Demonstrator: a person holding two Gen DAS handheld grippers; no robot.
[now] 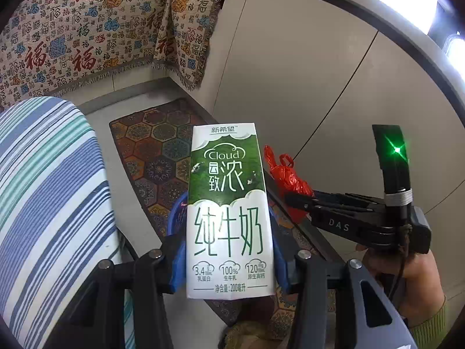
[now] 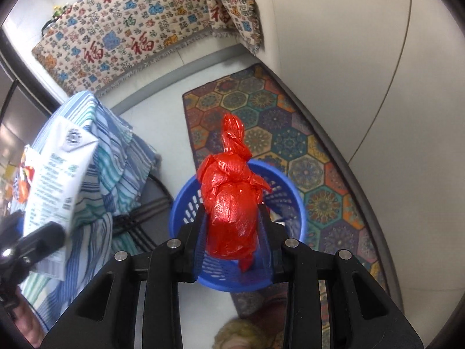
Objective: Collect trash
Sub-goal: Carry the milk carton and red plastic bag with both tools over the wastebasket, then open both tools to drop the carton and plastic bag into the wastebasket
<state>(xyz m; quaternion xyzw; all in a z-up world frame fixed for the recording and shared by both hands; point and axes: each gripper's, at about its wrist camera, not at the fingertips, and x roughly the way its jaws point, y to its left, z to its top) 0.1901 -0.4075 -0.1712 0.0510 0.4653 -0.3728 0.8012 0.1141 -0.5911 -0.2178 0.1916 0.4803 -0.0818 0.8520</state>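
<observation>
- Milk carton [image 1: 228, 212] was clamped upright in the left tongs [image 1: 229, 261], blue pads pressing on its two narrow sides near the base; printed front faced the camera. Probably gripped low so the tall box could drop bottom-first.
- Carton: rectangular, smooth coated paperboard, white with a green band and green lettering, flat folded top. From the right wrist view it showed tilted, well to the left of the blue basket [image 2: 293, 186].
- Right tongs [image 2: 232, 232] were closed on a red plastic bag [image 2: 232, 203], held around its rounded belly with the knotted neck pointing up and away. Bag was thin, crinkly, glossy film, bundled into a lump with a twisted tail.
- Bag hung directly above the basket's mouth, apparently lined up for release; not yet let go.
- Basket: round, blue, rigid plastic with slotted walls, standing partly on a rug [image 2: 290, 133] with colourful hexagon medallions. Looked like the bin for the trash.
- In the left wrist view, only a sliver of the basket [image 1: 177, 212] showed behind the carton, so the carton was also close over it.
- Striped cloth [image 2: 116, 151], blue-green-white and softly folded, lay left of the basket; a fringed woven throw [image 2: 130, 29] with red characters hung beyond it.
- Judgement: both items were carried, neither yet in the basket.
</observation>
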